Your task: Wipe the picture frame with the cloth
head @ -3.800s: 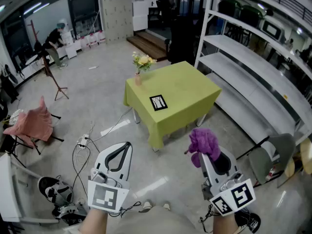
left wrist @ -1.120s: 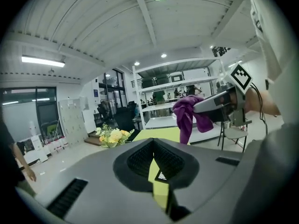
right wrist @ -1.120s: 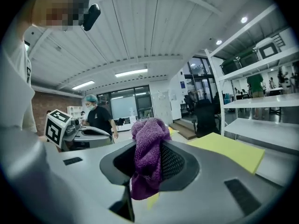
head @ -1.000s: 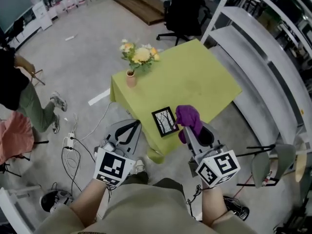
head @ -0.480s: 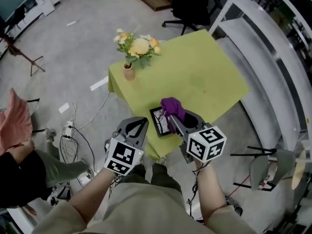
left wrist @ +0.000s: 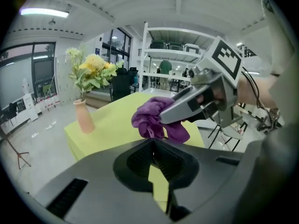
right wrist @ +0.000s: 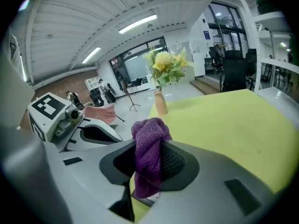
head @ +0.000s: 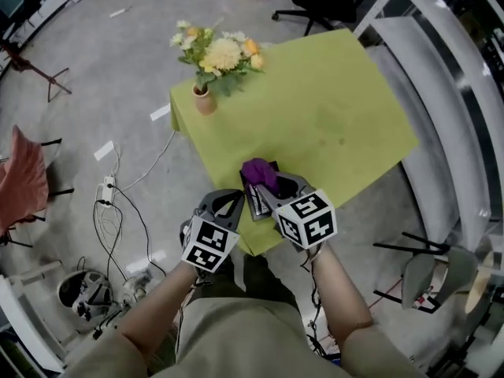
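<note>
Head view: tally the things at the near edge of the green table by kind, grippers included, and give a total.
Picture frame: 1
Cloth: 1, purple, clamped in the right gripper
Vase of flowers: 1
Grippers: 2, the right gripper and the left gripper
Total: 5

Picture frame [head: 253, 201]: in the head view the cloth [head: 258, 172] and the right gripper [head: 266, 187] cover most of it; only a dark strip shows, and its picture is not readable.
Frame, right gripper view: only a small pale corner shows under the hanging cloth.
Frame, left gripper view: not visible behind the body of the left gripper [left wrist: 153, 148].
Right fingers: in the head view their tips are buried under the cloth.
Desk [head: 339, 109]: both grippers hide the near corner; the green cover hides the legs.
Shelf [head: 441, 93]: cut off by the right edge.
</note>
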